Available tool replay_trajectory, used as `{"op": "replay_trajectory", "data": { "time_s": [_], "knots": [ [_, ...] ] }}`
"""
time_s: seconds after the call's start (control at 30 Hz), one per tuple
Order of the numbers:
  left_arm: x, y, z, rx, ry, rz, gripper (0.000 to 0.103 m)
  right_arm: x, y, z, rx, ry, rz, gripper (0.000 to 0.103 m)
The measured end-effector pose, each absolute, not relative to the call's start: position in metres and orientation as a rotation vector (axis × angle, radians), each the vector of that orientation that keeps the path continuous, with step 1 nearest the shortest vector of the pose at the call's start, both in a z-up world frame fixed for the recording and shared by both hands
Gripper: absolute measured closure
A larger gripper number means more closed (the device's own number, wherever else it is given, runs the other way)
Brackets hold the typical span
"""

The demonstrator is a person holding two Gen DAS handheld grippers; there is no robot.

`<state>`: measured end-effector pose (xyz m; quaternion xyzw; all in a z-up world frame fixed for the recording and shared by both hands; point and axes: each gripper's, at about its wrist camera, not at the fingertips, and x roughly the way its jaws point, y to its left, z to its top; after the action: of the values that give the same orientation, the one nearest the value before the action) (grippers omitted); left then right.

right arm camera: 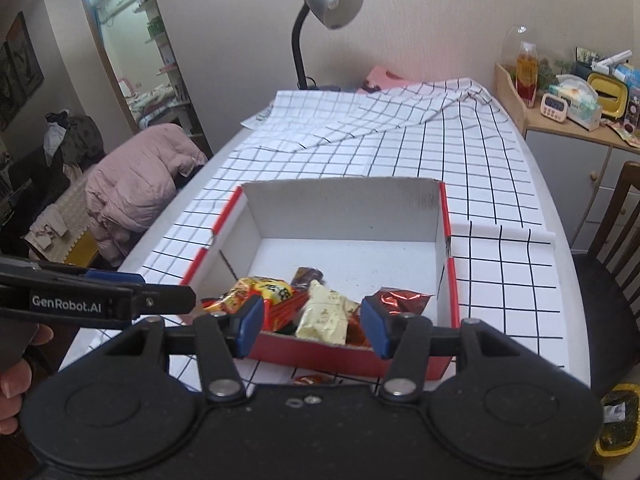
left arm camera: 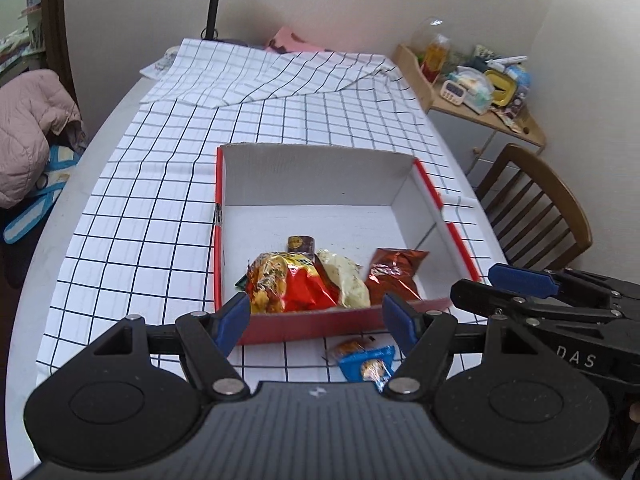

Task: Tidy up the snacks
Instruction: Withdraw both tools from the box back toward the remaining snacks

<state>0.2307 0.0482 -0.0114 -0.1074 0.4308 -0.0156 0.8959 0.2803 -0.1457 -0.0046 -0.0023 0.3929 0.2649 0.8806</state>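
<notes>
Right now my left gripper (left arm camera: 316, 320) hangs with its jaws apart and nothing between the blue pads (left arm camera: 234, 314), just short of the near red wall of the box (left arm camera: 304, 326). My right gripper (right arm camera: 312, 326) is the same: jaws apart, empty, poised over that near wall. From the left wrist I see the right tool off to my right, beside the box's near corner; from the right wrist the left tool crosses at my left, a hand (right arm camera: 16, 376) on its grip. Ahead of both tools, the snacks sit bunched in the near end of the box: a red-and-yellow bag (left arm camera: 288, 284), a cream pouch (left arm camera: 346, 280), a copper foil bag (left arm camera: 394, 274) and a small dark pack (left arm camera: 301, 244) behind them. A blue packet (left arm camera: 368, 364) lies outside on the checked cloth (left arm camera: 160, 208), below my left jaws, with an orange wrapper (left arm camera: 352, 347) touching it.
</notes>
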Motion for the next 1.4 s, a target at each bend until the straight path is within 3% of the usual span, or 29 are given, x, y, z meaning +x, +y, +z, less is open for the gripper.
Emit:
{"op": "replay_trajectory", "data": {
  "time_s": [0.57,0.63,0.67,0.93,1.1,1.4],
  "knots": [
    [0.15,0.039,-0.004,-0.189,0.812,-0.061,0.022,0.21,-0.161,0.01,0.052,0.758,0.569,0.04],
    [0.142,0.039,-0.004,-0.186,0.801,-0.058,0.022,0.202,-0.163,0.009,0.057,0.75,0.564,0.01],
    [0.138,0.039,-0.005,-0.19,0.798,-0.059,0.022,0.197,-0.163,0.009,0.059,0.74,0.558,0.005],
    [0.112,0.044,-0.011,-0.228,0.778,-0.046,0.019,0.17,-0.168,0.003,0.059,0.731,0.559,0.002],
    [0.098,0.045,-0.018,-0.24,0.76,-0.065,0.001,0.159,-0.175,-0.004,0.07,0.738,0.548,0.0],
    [0.091,0.036,-0.065,-0.229,0.87,-0.047,0.001,0.138,-0.178,-0.046,-0.024,0.79,0.52,0.0]
  ]
}}
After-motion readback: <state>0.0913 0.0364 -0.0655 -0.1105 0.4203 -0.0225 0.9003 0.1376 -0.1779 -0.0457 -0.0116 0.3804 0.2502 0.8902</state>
